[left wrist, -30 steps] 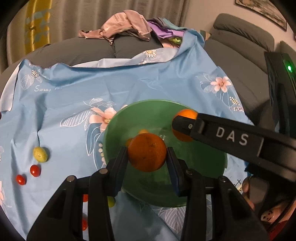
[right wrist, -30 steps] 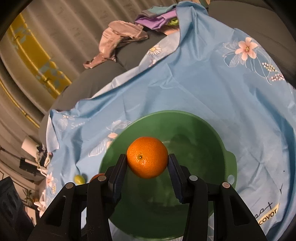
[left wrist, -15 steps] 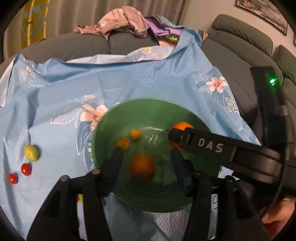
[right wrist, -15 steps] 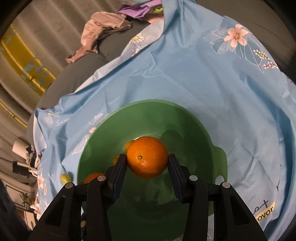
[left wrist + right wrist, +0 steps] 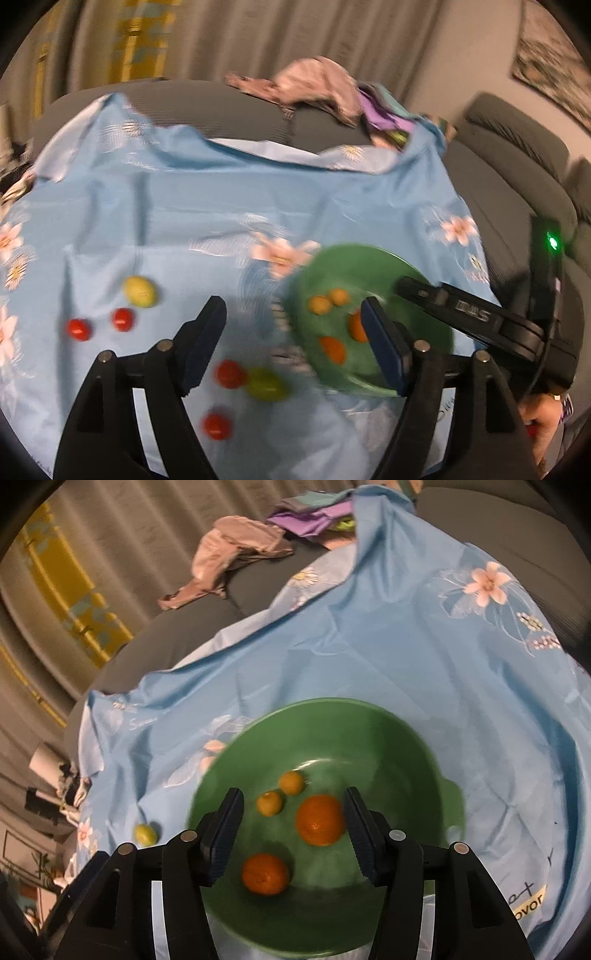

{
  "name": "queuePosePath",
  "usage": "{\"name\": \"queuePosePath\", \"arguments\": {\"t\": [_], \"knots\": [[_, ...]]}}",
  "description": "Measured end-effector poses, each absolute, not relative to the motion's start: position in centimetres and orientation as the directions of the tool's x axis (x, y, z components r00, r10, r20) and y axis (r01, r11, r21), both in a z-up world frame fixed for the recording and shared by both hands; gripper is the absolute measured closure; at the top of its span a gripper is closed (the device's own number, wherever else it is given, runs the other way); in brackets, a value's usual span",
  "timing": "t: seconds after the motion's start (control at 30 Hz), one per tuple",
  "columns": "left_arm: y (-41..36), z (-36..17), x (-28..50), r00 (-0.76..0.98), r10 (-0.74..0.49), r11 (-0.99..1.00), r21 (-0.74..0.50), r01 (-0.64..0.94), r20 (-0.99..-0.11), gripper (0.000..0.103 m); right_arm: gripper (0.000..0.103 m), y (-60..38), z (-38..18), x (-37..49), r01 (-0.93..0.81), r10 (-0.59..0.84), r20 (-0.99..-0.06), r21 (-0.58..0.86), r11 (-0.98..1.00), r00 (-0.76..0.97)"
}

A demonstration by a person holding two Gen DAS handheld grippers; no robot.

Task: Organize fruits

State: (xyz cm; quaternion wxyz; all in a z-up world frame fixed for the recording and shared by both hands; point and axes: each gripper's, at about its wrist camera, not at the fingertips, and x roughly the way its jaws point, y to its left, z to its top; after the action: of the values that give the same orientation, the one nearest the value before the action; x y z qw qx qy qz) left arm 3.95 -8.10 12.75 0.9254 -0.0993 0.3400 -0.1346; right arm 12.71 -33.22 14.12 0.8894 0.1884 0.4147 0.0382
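Both the left tool (image 5: 291, 339) and the right tool (image 5: 291, 830) gape empty. The cherry tomatoes (image 5: 229, 373) on the blue cloth (image 5: 221, 206) look small, smooth and easily crushed, so they likely need a gentle pinch across the middle.

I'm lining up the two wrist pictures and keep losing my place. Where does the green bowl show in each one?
Left wrist view: the green bowl sits right of centre, partly behind the left hand-held gripper's right finger.
Right wrist view: the green bowl fills the lower middle, beneath the open right hand-held gripper.
Shared landmark: the yellow-green fruit on the blue cloth, left of the bowl.
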Motion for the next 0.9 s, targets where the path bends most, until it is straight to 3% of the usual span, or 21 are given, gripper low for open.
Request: {"name": "queuePosePath", "arguments": {"t": [0.33,0.53,0.7,0.9], "knots": [[2.4,12.8,3.2,0.796,-0.032,0.966,-0.222,-0.13,-0.605,0.022,0.042,-27.4,15.3,12.0,-0.106,0.341,-0.691,0.359,0.927,0.637],[6.6,10.4,4.0,0.75,-0.054,0.918,-0.329,-0.223,-0.659,0.022,0.041,-22.8,14.6,11.8,-0.25,0.44,-0.707,0.363,0.898,0.553],[6.7,9.0,5.7,0.73,-0.141,0.894,-0.403,-0.196,-0.669,0.024,0.041,-19.9,13.4,11.4,-0.334,0.474,-0.736,0.346,0.877,0.483],[5.2,7.1,8.8,0.68,-0.209,0.906,-0.401,-0.136,-0.703,0.043,0.042,-18.3,11.8,10.1,-0.371,0.394,-0.786,0.226,0.901,0.477]]}}
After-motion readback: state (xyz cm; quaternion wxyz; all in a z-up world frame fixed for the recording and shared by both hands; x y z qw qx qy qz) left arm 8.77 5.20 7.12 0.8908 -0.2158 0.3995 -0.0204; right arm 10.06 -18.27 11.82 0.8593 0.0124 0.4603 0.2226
